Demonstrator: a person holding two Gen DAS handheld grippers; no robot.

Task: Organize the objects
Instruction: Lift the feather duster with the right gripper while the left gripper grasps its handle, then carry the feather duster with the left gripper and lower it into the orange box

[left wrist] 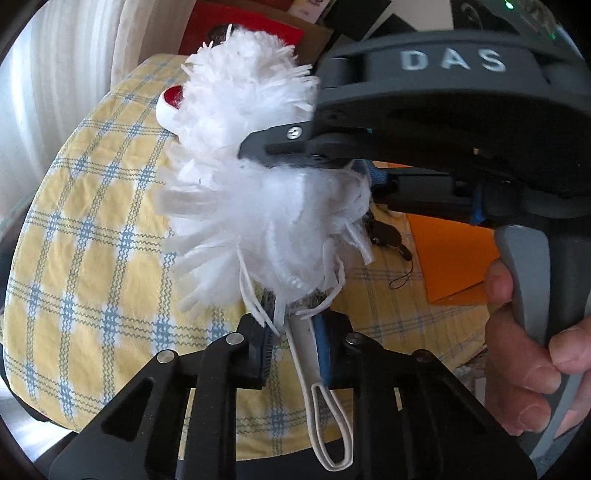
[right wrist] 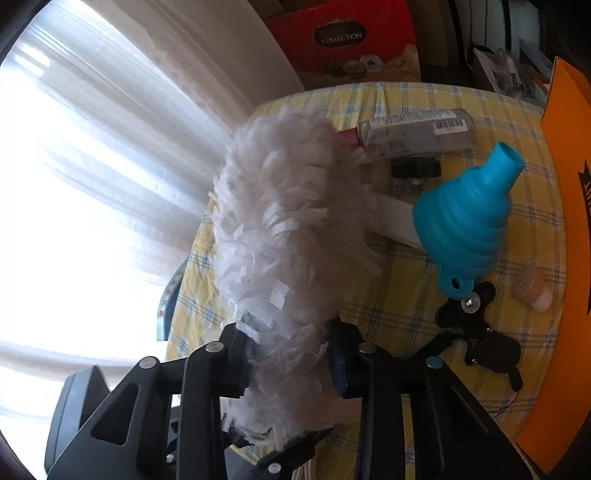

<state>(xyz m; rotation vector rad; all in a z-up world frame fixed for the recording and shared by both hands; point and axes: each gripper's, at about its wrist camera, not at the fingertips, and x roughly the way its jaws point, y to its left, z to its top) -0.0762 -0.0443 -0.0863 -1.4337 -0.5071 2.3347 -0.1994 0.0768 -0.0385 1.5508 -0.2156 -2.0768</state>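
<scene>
A white fluffy duster point(left wrist: 258, 177) is held above the yellow checked tablecloth point(left wrist: 92, 240) by both grippers. My left gripper point(left wrist: 295, 339) is shut on its white handle point(left wrist: 306, 354), just below the fluff; the handle ends in a loop near the bottom edge. My right gripper point(left wrist: 258, 149) comes in from the right and is clamped into the middle of the fluffy head. In the right wrist view the duster point(right wrist: 280, 221) stands up between my right gripper's point(right wrist: 291, 354) pads, which squeeze the fluff. A hand point(left wrist: 528, 369) grips the right gripper's grey trigger.
On the table lie a blue collapsible funnel point(right wrist: 469, 214), a grey bottle with a barcode point(right wrist: 417, 133), a black knob point(right wrist: 415, 168), black keys point(right wrist: 491, 347) and a white strip point(right wrist: 391, 221). An orange folder point(right wrist: 569, 258) covers the right side. A red box point(right wrist: 340, 33) stands behind.
</scene>
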